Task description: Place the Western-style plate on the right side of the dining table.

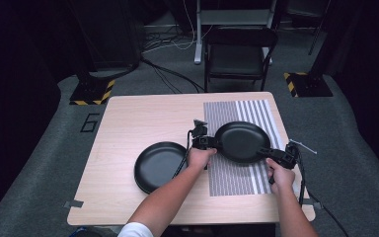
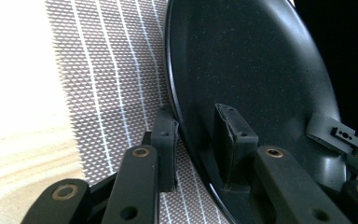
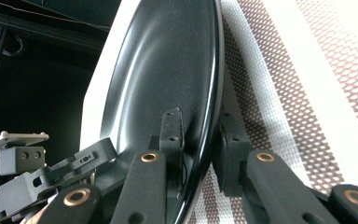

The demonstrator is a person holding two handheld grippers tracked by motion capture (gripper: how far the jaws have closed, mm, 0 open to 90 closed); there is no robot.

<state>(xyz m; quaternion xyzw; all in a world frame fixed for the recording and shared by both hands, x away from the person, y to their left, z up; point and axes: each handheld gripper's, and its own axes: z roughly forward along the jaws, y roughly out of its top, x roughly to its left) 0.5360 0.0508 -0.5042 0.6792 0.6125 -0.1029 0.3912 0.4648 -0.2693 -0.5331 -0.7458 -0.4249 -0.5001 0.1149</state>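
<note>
Two black plates on the surface (image 1: pixel 143 116), two hand-held grippers, one striped mat. Left to right: first plate (image 1: pixel 159 167) lies flat on bare wood toward the near-left part of the surface, untouched, its right rim partly covered by the left forearm. Next, left hand-held gripper (image 1: pixel 208 143) clamps the left rim of the second plate (image 1: pixel 242 141); in the left gripper view the plate (image 2: pixel 247 79) rim runs between the pads (image 2: pixel 165 140), one under the rim, one on the inner face, pinching it. Second plate sits over the striped mat (image 1: pixel 237 177), which covers the right half of the surface up to the far edge; whether the plate rests on the mat or is lifted off it, can't tell. Right hand-held gripper (image 1: pixel 280 155) grips the plate's near-right rim; right gripper view shows the rim (image 3: pixel 205 93) between its pads (image 3: pixel 171 135), closed on it, though contact on the underside pad is hard to make out. Both gripper views cut the plate off at the frame edges. One chair (image 1: pixel 239 54) stands beyond the far edge, dim.
</note>
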